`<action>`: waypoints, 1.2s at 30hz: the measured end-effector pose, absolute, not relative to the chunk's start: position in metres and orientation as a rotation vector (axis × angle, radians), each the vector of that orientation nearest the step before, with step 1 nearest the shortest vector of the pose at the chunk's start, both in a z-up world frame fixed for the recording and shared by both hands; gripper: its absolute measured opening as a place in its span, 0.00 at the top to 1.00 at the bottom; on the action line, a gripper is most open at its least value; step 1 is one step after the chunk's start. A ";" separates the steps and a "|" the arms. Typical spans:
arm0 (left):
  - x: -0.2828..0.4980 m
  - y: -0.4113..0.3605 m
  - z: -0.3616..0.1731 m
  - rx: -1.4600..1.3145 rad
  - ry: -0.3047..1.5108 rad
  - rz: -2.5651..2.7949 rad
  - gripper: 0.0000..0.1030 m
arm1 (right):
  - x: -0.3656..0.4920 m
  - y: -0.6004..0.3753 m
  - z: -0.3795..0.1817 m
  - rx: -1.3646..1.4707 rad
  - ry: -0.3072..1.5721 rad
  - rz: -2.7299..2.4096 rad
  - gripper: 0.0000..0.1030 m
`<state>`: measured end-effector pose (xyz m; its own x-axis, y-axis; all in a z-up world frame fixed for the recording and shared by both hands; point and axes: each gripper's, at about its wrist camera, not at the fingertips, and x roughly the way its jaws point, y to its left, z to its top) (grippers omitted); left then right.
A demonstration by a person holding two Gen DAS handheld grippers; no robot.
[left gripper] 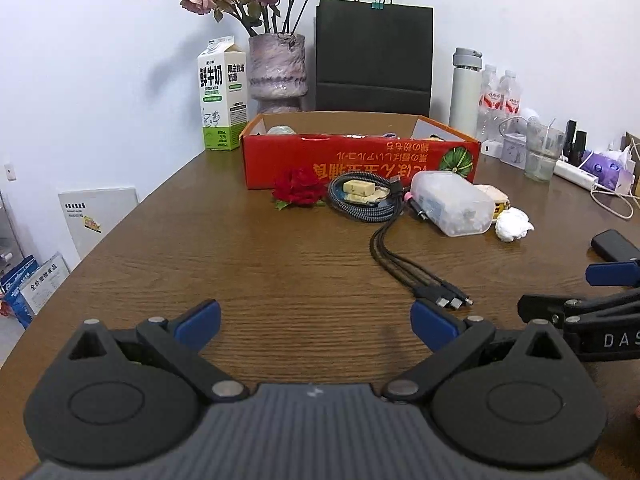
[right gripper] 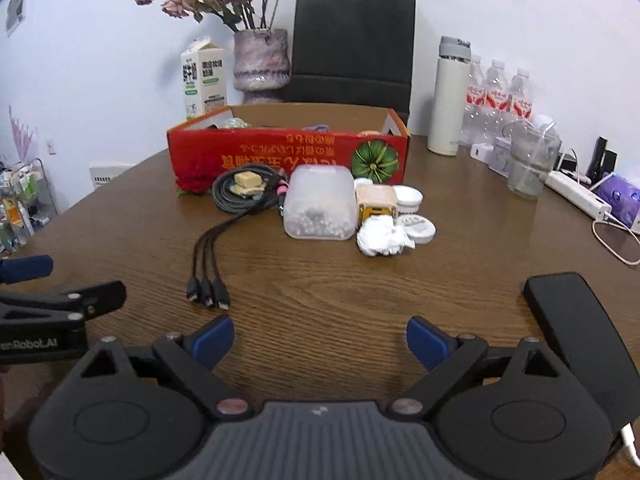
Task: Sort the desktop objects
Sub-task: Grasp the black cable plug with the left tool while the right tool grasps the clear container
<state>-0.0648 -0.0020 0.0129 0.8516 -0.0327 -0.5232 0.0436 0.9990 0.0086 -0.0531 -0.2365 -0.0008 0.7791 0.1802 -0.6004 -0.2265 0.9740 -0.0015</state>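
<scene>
A red cardboard box (left gripper: 360, 162) (right gripper: 288, 152) stands open at the middle of the wooden table (left gripper: 240, 264). In front of it lie a red flower (left gripper: 299, 190), a coiled braided cable (left gripper: 362, 202) (right gripper: 240, 192) with candies (left gripper: 359, 187) on it, a clear plastic box (left gripper: 452, 202) (right gripper: 320, 204), a crumpled tissue (left gripper: 513, 224) (right gripper: 382, 238), a small beige and yellow box (right gripper: 376, 200) and two white round lids (right gripper: 416, 228). My left gripper (left gripper: 316, 326) and right gripper (right gripper: 320, 338) are both open and empty, low over the near table.
A milk carton (left gripper: 220, 96), a vase of dried roses (left gripper: 278, 70), a black paper bag (left gripper: 374, 56), a white thermos (right gripper: 450, 98), water bottles (right gripper: 496, 96), a glass (right gripper: 530, 162) and a power strip (right gripper: 576, 194) stand at the back. A black power bank (right gripper: 580, 336) lies near right.
</scene>
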 end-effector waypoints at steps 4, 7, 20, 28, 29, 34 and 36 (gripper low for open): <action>-0.062 -0.006 0.021 0.019 0.527 -0.058 0.00 | -0.048 -0.240 0.001 -0.068 0.640 0.218 0.09; -0.058 -0.010 0.025 0.025 0.517 -0.069 0.00 | -0.043 -0.243 -0.003 -0.055 0.657 0.209 0.09; -0.026 -0.027 0.020 0.056 0.553 -0.119 0.00 | -0.022 -0.271 0.006 -0.002 0.627 0.175 0.09; 0.008 -0.029 0.025 0.022 0.559 -0.157 0.00 | 0.003 -0.280 0.008 0.035 0.592 0.200 0.11; 0.013 -0.029 0.026 0.017 0.556 -0.165 0.00 | 0.008 -0.279 0.010 0.036 0.594 0.208 0.12; 0.044 -0.036 0.021 0.039 0.572 -0.228 0.16 | 0.040 -0.267 0.016 0.057 0.577 0.310 0.16; 0.058 -0.041 0.014 0.049 0.601 -0.243 0.30 | 0.059 -0.261 0.016 0.072 0.593 0.346 0.22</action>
<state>0.0577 -0.0409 0.0140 0.7970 -0.2121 -0.5655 0.2407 0.9703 -0.0246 0.0586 -0.2613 0.0155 0.7732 0.3399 -0.5353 -0.2986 0.9399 0.1655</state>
